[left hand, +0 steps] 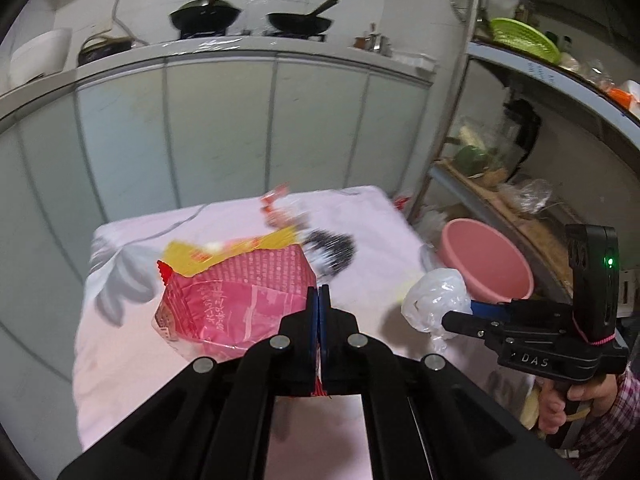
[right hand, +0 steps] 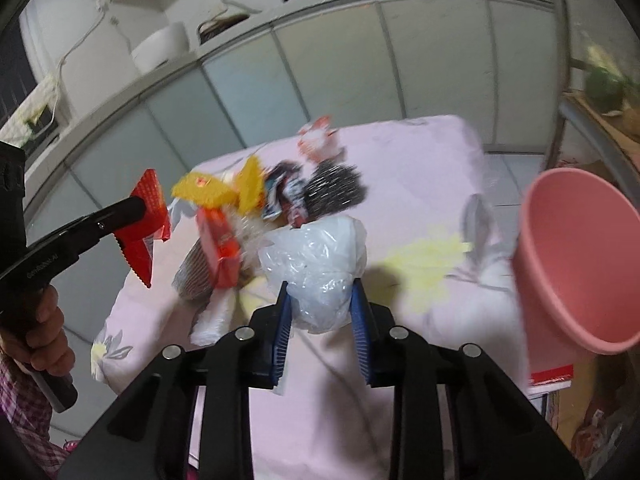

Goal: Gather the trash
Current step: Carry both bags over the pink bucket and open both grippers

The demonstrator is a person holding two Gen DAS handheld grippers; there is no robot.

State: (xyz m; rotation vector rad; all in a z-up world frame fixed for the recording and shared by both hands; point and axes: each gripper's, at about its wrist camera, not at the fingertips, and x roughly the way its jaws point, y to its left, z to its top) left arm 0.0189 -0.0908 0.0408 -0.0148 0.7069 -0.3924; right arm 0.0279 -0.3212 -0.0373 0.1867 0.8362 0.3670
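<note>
My left gripper (left hand: pixel 319 300) is shut on a red snack wrapper (left hand: pixel 240 300) and holds it above the table; the wrapper also shows in the right wrist view (right hand: pixel 146 216). My right gripper (right hand: pixel 322 300) is shut on a crumpled white plastic bag (right hand: pixel 320 268), also seen in the left wrist view (left hand: pixel 434 300). A pink bin (right hand: pixel 576 256) stands at the table's right edge, close to the right gripper; it shows in the left wrist view too (left hand: pixel 486 264). More trash lies on the table: yellow wrappers (right hand: pixel 216 192), an orange packet (right hand: pixel 220 248) and a dark silvery bag (right hand: pixel 336 192).
The table is covered by a pink flowered cloth (right hand: pixel 420 216). Pale cabinet doors (left hand: pixel 220 128) stand behind it under a counter with two woks (left hand: pixel 206 12). A metal shelf rack (left hand: pixel 520 184) with a green basket (left hand: pixel 524 40) is at the right.
</note>
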